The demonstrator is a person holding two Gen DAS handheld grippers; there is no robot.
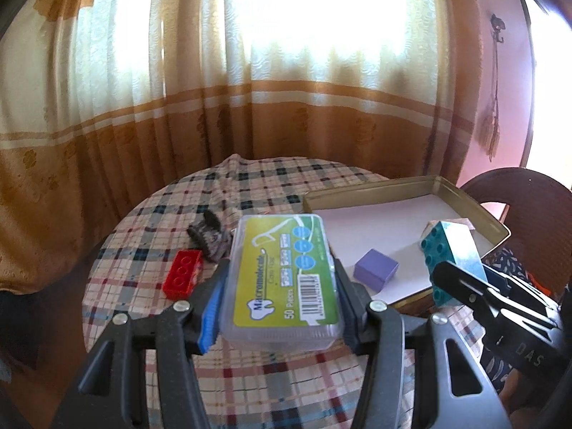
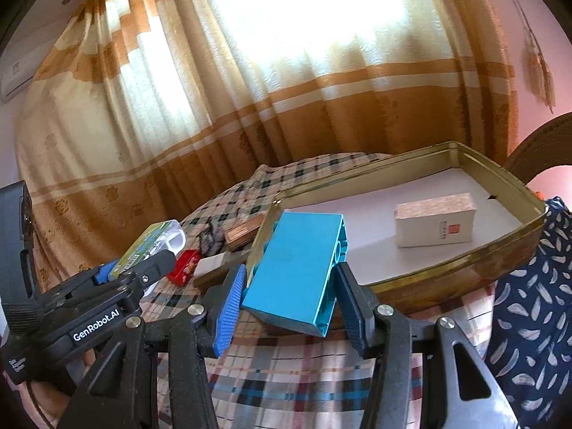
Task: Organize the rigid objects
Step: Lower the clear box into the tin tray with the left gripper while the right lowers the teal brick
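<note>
Beside the tin tray [image 2: 411, 279], nearest its near rim, the teal brick [image 2: 296, 271] is clamped by the right gripper [image 2: 291, 300], while the floss box [image 1: 282, 279] is gripped by the left gripper [image 1: 279, 307] farther off.

Left wrist view: mounted behind the left gripper [image 1: 280, 286], looking forward and somewhat down along its fingers, very close to a clear plastic floss-pick box with green label [image 1: 282, 279]. Beyond it: round table under plaid cloth [image 1: 150, 221], orange-and-cream curtain [image 1: 250, 71] facing.

Right wrist view: same arrangement behind the right gripper [image 2: 289, 286], close on a teal plastic building brick [image 2: 296, 268]; faces the same curtain, from further right.

Shared: shallow gold metal tin tray [image 2: 507, 261], small red plastic brick [image 2: 184, 266], tabletop. Each view catches the other gripper at its edge.
</note>
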